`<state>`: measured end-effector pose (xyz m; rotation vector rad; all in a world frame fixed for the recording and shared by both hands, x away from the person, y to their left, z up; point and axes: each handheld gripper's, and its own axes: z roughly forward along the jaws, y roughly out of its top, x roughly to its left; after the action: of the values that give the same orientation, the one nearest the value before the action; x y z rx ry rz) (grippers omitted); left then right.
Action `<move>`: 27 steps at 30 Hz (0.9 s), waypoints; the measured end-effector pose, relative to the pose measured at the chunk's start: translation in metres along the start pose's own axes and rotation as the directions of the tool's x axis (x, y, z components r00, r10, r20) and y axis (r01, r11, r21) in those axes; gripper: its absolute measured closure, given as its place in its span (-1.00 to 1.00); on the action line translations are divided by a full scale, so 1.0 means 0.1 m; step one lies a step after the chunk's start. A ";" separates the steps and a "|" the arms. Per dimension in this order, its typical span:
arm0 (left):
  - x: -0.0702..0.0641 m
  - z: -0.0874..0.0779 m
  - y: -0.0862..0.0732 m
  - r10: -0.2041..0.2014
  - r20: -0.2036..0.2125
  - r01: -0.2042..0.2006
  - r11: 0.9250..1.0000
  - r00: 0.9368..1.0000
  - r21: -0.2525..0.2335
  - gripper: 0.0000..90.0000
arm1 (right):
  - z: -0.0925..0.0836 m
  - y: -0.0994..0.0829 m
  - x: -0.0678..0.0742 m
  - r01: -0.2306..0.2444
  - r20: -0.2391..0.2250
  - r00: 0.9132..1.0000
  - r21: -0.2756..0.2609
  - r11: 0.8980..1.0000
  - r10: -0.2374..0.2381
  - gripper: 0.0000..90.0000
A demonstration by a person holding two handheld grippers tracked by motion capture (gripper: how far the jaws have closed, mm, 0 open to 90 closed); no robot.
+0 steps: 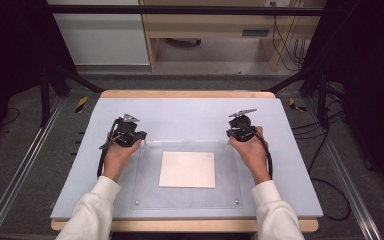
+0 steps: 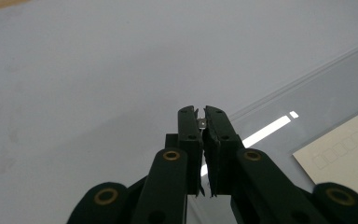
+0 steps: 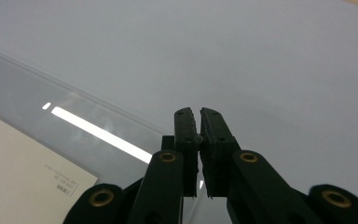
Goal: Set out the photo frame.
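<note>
High view: one grey table (image 1: 190,107), one clear plastic sheet (image 1: 227,170), one white card (image 1: 187,169) under it at centre. Two grippers, one per hand. Left gripper (image 2: 202,122) at the sheet's far left corner, jaws nearly together, empty. Right gripper (image 3: 198,122) at the far right corner, jaws nearly together, empty.

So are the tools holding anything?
Yes. Both hold the clear sheet by its far corners: the left tool on the far-left corner, the right tool on the far-right one. Their jaws are shut on its edge.
</note>
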<state>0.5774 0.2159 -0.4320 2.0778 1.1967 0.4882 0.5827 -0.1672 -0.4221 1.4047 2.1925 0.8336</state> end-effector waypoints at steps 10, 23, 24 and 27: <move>0.10 0.05 0.08 -0.024 0.049 0.022 0.999 0.999 0.039 0.89 | 0.05 0.04 -0.06 -0.013 -0.021 1.000 -0.001 1.000 0.013 0.91; 0.13 0.07 0.11 -0.037 0.065 0.033 0.998 0.997 0.054 0.89 | -0.14 0.01 -0.02 0.089 0.018 0.996 -0.122 0.989 -0.087 0.54; 0.14 0.07 0.11 -0.038 0.068 0.034 0.998 0.997 0.054 0.89 | -0.21 -0.02 0.00 0.104 0.025 0.995 -0.151 0.983 -0.101 0.49; 0.14 0.08 0.11 -0.041 0.070 0.037 0.998 0.997 0.053 0.89 | -0.41 -0.14 0.00 0.118 0.024 0.993 -0.199 0.973 -0.116 0.37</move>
<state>0.5959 0.2217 -0.4300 2.0934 1.2173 0.3655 0.5483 -0.1822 -0.4010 1.1700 2.0931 0.9697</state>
